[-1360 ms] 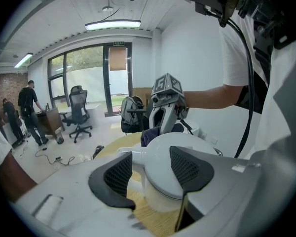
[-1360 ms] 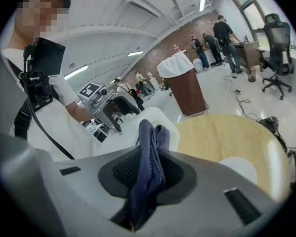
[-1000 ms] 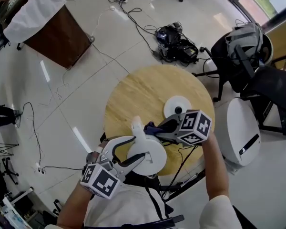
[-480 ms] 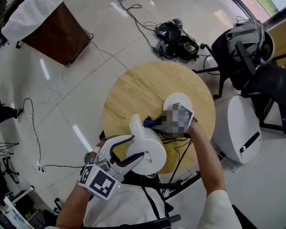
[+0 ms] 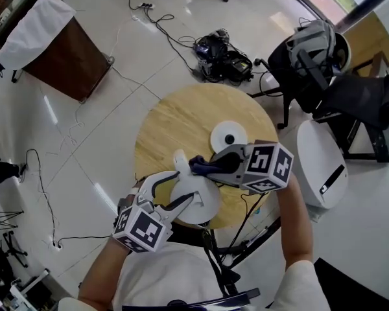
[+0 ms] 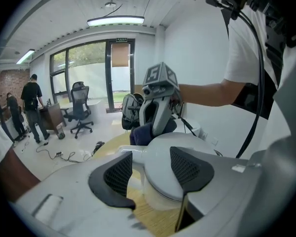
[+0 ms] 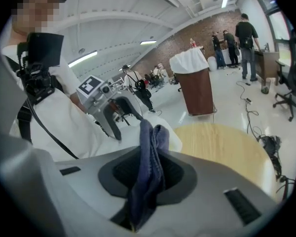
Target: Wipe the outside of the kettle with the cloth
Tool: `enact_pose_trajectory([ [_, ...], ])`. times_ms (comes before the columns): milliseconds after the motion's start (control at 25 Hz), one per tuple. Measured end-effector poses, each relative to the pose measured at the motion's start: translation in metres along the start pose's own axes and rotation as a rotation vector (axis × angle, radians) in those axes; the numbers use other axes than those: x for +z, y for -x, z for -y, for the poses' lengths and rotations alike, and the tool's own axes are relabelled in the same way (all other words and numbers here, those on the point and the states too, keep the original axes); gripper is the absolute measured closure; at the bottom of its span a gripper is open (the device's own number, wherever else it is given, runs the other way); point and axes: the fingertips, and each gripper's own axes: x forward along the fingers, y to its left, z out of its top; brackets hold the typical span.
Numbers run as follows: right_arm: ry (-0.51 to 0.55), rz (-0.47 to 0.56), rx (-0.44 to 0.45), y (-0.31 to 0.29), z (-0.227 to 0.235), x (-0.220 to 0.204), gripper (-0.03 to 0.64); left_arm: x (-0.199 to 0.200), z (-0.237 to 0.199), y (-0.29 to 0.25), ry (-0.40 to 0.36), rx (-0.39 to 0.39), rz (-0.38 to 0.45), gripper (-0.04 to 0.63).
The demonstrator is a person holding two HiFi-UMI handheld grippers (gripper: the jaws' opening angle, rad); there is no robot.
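The white kettle (image 5: 198, 203) stands at the near edge of the round wooden table (image 5: 175, 125), its spout pointing away from me. My left gripper (image 5: 187, 194) reaches in from the near left, its jaws set wide around the kettle's (image 6: 175, 147) body with a pad on each side. My right gripper (image 5: 207, 168) hovers just beyond the kettle, shut on a dark blue cloth (image 5: 200, 164). The cloth (image 7: 149, 157) hangs folded between that gripper's pads. From the left gripper view the cloth (image 6: 140, 132) is right behind the kettle's lid.
The kettle's white round base (image 5: 229, 137) lies on the table beyond the right gripper. A black chair with a bag (image 5: 311, 57) and a white unit (image 5: 324, 167) stand right of the table. Cables (image 5: 217, 50) lie on the floor behind; a lined bin (image 5: 52, 37) is far left.
The right gripper dipped with the cloth along the kettle's far side, then rose again to just above it. The left gripper and kettle kept still.
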Motion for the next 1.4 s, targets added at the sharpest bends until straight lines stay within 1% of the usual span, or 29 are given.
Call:
enact_pose_trajectory([
  [200,-0.006,0.069,-0.091,0.032,-0.024,0.015,0.534,0.001,0.001,-0.001,0.006,0.013,-0.005,0.359],
  [280,-0.028,0.122,-0.156,0.046,-0.032,0.024,0.534,0.008,0.002,0.002,0.001,0.001,0.008,0.356],
  [320,-0.044,0.154,-0.205,0.054,-0.034,0.029,0.534,0.015,0.001,0.006,-0.005,-0.017,0.028,0.356],
  [480,-0.115,0.321,-0.46,0.086,-0.049,0.05,0.534,0.039,-0.005,0.031,-0.019,-0.087,0.137,0.358],
  [560,-0.182,0.426,-0.611,0.099,-0.061,0.056,0.534,0.047,-0.011,0.046,-0.02,-0.127,0.206,0.395],
  [600,-0.223,0.479,-0.68,0.104,-0.068,0.057,0.534,0.051,-0.013,0.054,-0.019,-0.162,0.248,0.426],
  [680,-0.304,0.576,-0.806,0.109,-0.085,0.058,0.534,0.056,-0.017,0.071,-0.01,-0.243,0.322,0.559],
  [720,-0.34,0.622,-0.869,0.111,-0.094,0.059,0.534,0.056,-0.021,0.078,-0.005,-0.281,0.347,0.595],
  [800,-0.402,0.71,-1.012,0.115,-0.114,0.062,0.534,0.052,-0.029,0.09,-0.001,-0.356,0.37,0.595],
  [880,-0.459,0.793,-1.166,0.115,-0.138,0.07,0.535,0.04,-0.04,0.101,0.006,-0.432,0.364,0.595],
  [960,-0.517,0.859,-1.299,0.106,-0.161,0.08,0.535,0.023,-0.052,0.115,0.028,-0.498,0.356,0.595],
  [1040,-0.571,0.918,-1.414,0.091,-0.183,0.091,0.535,0.013,-0.061,0.134,0.026,-0.545,0.363,0.595],
  [1160,-0.625,0.998,-1.58,0.06,-0.219,0.109,0.535,0.002,-0.07,0.16,-0.011,-0.582,0.376,0.595],
  [1240,-0.655,1.036,-1.66,0.038,-0.239,0.12,0.535,-0.005,-0.071,0.173,-0.035,-0.604,0.379,0.595],
  [1400,-0.749,1.074,-1.742,-0.024,-0.264,0.133,0.535,-0.021,-0.059,0.204,-0.071,-0.628,0.397,0.595],
])
